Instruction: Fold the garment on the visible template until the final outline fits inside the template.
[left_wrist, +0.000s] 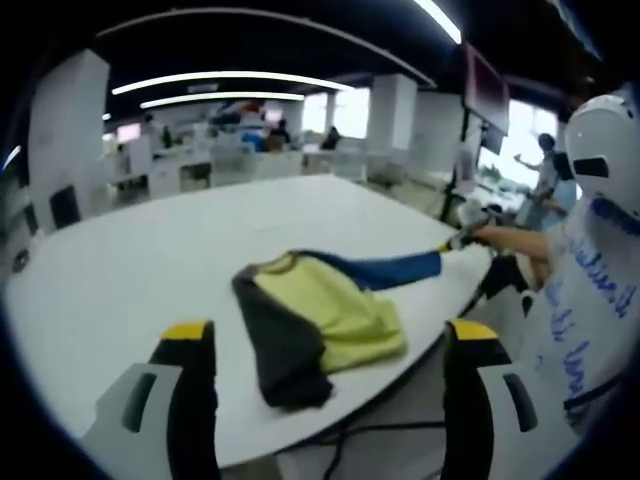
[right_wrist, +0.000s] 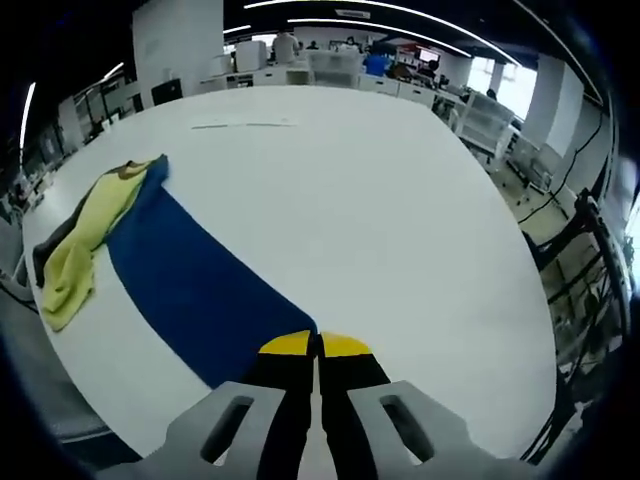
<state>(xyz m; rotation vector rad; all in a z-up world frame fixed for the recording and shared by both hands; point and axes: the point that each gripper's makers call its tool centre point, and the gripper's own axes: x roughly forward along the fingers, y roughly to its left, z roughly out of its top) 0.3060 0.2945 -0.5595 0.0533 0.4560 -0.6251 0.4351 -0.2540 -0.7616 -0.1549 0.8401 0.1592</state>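
The garment (left_wrist: 320, 310) lies bunched near the front edge of the white table (left_wrist: 140, 260), with yellow, dark grey and blue parts. Its blue part (left_wrist: 395, 268) is stretched out to the right, where my right gripper (left_wrist: 462, 238) holds its end. My left gripper (left_wrist: 328, 335) hovers open on the near side of the bunched garment, with nothing between its jaws. In the right gripper view the blue part (right_wrist: 190, 270) runs flat across the table (right_wrist: 400, 200) to my right gripper (right_wrist: 318, 342), which is shut on its end. The yellow part (right_wrist: 85, 235) sits crumpled at the far left.
A person in a white top (left_wrist: 585, 310) stands at the table's right edge. Cables (left_wrist: 340, 440) hang below the front edge. A thin faint line (right_wrist: 245, 124) marks the far tabletop. A black stand (right_wrist: 590, 270) is beside the table. Desks and people fill the background.
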